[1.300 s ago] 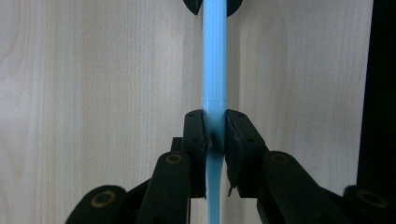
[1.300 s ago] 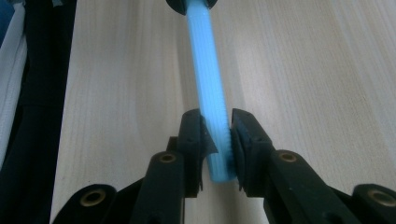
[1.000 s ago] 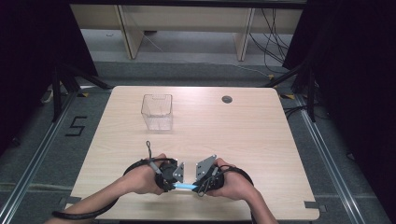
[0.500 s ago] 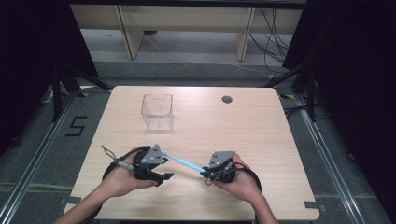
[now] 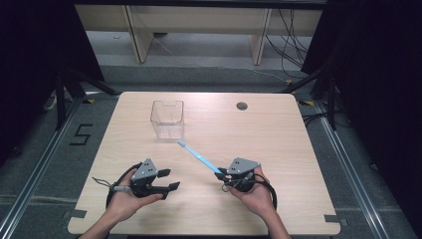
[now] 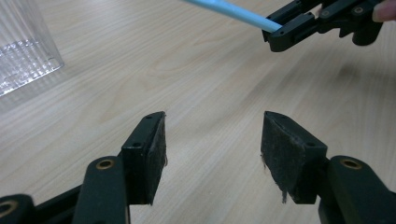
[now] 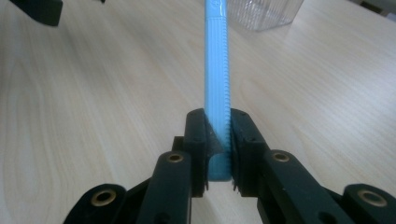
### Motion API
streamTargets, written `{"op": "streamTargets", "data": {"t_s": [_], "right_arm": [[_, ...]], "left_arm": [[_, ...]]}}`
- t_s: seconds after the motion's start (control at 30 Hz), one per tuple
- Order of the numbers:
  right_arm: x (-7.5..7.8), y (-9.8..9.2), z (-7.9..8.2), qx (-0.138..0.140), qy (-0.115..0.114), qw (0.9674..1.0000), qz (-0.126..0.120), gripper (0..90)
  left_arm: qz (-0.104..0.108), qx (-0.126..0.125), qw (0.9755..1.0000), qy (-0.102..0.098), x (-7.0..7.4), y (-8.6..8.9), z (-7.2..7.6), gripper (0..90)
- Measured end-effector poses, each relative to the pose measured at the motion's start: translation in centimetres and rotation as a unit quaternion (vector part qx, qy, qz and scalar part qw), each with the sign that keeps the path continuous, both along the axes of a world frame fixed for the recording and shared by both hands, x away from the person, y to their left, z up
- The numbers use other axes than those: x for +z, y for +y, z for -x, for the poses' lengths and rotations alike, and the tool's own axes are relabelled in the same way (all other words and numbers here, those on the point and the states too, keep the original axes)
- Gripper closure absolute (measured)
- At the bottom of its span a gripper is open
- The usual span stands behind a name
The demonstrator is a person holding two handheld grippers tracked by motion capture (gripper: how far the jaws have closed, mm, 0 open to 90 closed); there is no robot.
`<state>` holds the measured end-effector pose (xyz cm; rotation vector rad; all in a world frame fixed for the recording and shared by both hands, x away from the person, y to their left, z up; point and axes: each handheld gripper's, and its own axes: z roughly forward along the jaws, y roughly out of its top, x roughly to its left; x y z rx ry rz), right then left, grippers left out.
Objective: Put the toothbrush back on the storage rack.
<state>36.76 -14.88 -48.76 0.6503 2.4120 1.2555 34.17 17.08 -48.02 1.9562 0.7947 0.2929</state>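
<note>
A light blue toothbrush (image 5: 199, 157) slants up over the wooden table (image 5: 283, 139), its head toward a clear plastic cup (image 5: 167, 119). My right gripper (image 5: 220, 174) is shut on its handle end; in the right gripper view the pads clamp the ribbed handle (image 7: 217, 70) on both sides. My left gripper (image 5: 170, 179) hovers low at the near left, apart from the brush. Its jaws have just been opening and stand wide with nothing between the pads (image 6: 150, 149). The left gripper view has the right gripper (image 6: 275, 35) and the brush (image 6: 229, 9) at its top edge.
The cup (image 6: 23, 46) is upright at the table's far left-middle and holds nothing I can see. A small round cable hole (image 5: 242, 105) lies at the far middle. Black curtains and metal rails flank the table; a floor mark reads 5.
The two grippers, close together on the brush a second ago, have drawn apart. The left one let go, opened and moved left. The brush stays in the right one.
</note>
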Motion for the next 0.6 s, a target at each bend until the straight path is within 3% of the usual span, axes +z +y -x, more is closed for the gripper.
{"op": "streamTargets", "data": {"t_s": [0.3, 0.47, 0.53, 0.6], "right_arm": [[0.0, 0.2, 0.1, -0.031, -0.023, 0.9984, -0.041, 78.9], [-0.2, 0.5, -0.1, -0.039, -0.032, 0.9971, -0.057, 78.9], [-0.2, 0.6, 0.0, -0.037, -0.023, 0.9976, -0.054, 78.9], [-0.4, 0.8, -0.1, -0.036, -0.03, 0.9972, -0.058, 78.9]], "left_arm": [[0.051, 0.05, 0.9974, -0.006, -0.4, 0.3, -0.7, 38.6], [0.066, 0.066, 0.9956, -0.001, -0.5, 0.5, -1.0, 37.3], [0.071, 0.07, 0.995, 0.001, -0.6, 0.6, -1.2, 36.9], [0.067, 0.076, 0.9948, 0.003, -0.5, 0.7, -1.3, 36.9]]}}
